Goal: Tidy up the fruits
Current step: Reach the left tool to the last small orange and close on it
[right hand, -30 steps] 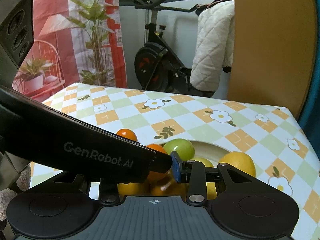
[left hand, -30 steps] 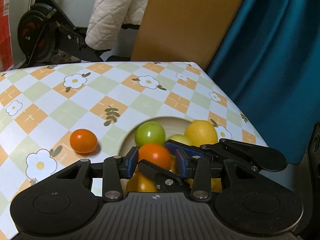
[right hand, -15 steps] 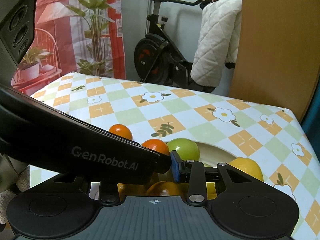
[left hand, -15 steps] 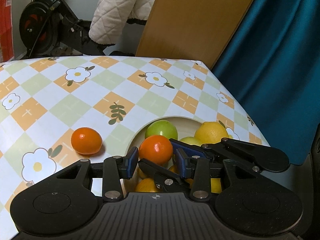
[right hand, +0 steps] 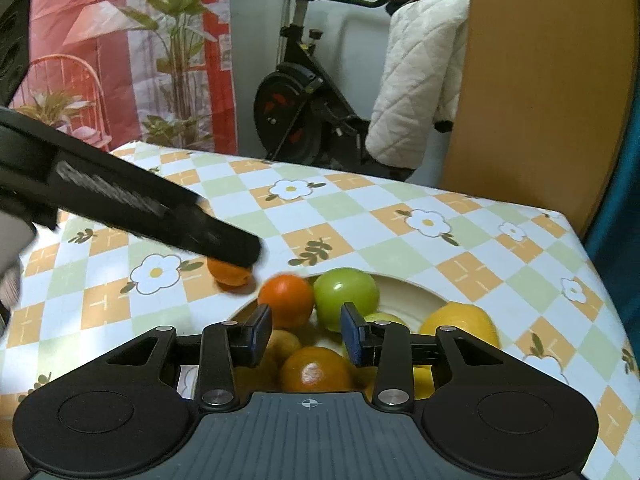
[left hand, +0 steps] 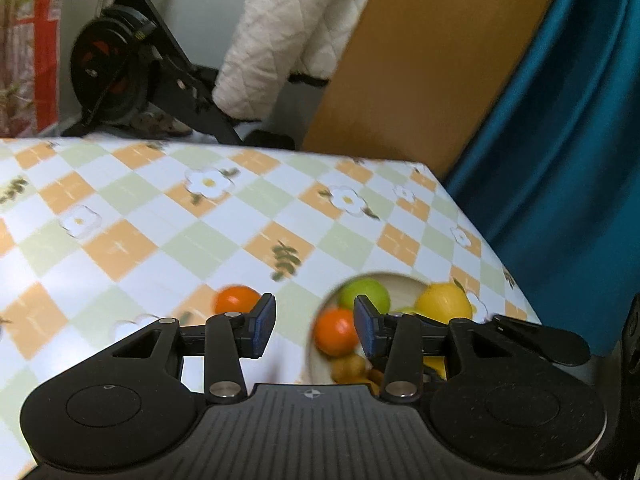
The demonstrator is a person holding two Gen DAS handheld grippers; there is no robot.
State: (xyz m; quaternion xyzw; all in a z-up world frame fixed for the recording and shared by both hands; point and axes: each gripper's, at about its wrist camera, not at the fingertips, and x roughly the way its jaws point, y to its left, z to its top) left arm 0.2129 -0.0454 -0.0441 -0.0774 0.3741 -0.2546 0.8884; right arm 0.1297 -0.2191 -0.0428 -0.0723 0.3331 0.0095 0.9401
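your left gripper [left hand: 315,322] has just swung off the pale round bowl [left hand: 394,278] toward the bare checked, flower-print surface [left hand: 132,216], and the left wrist view is smeared with the motion. its fingers have just been opening a touch; they stand partly apart with nothing between them. the round orange fruit at the bowl's rim [left hand: 335,331] that sat in that gap a second ago now lies in the bowl, just beside the right-hand finger, so that looks like a finished drop-off.

the loose small orange fruit [left hand: 237,298] is out on the surface, just beside the bowl, peeking over your left finger [left hand: 264,322]. in the right wrist view the left tool's black arm reaches right over it [right hand: 230,273]. that one reads as your next pick.

your right gripper [right hand: 306,334] hovers over the bowl, much as it did a second ago, fingers partly apart, holding nothing. below it sit a green apple-like fruit [right hand: 346,294], a yellow lemon-like fruit [right hand: 464,322] and a larger orange [right hand: 314,370].

one stray left, by the look of it. widen the left fingers before you come down.
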